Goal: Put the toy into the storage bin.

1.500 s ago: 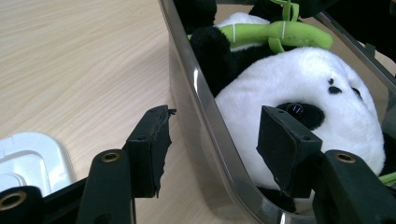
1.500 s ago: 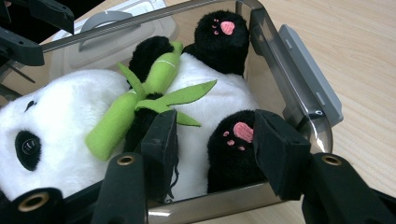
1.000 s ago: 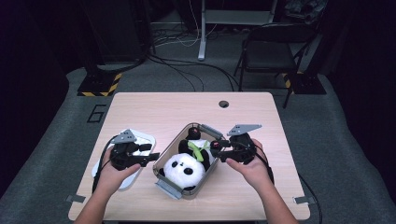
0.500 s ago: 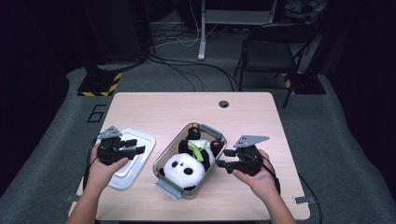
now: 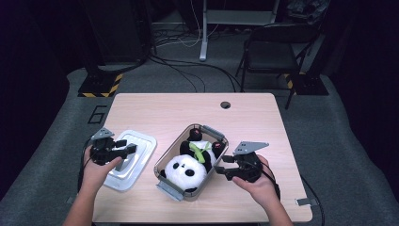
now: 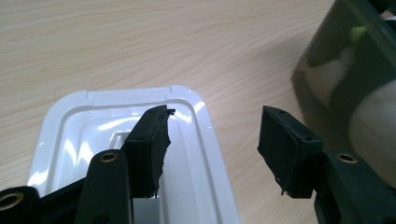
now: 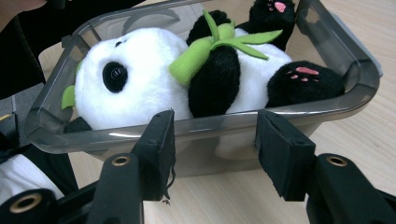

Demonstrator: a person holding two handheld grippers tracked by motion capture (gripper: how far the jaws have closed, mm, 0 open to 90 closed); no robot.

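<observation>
Panda plush [image 5: 190, 165] lies inside clear container [image 5: 175, 190] on counter [image 5: 164, 108], just ahead of right tongs [image 5: 222, 165], whose jaws stand apart, released, level with container's near wall. Left tongs [image 5: 131, 146] also released, jaws spread above white lid [image 5: 141, 155], one jaw over lid, other beyond its edge. Container sits between both tongs.

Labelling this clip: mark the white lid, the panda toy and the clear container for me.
white lid [image 5: 141, 147], high view, on its far right corner.
panda toy [image 7: 140, 79], right gripper view, on the white head.
clear container [image 5: 212, 132], high view, on the far rim.
</observation>
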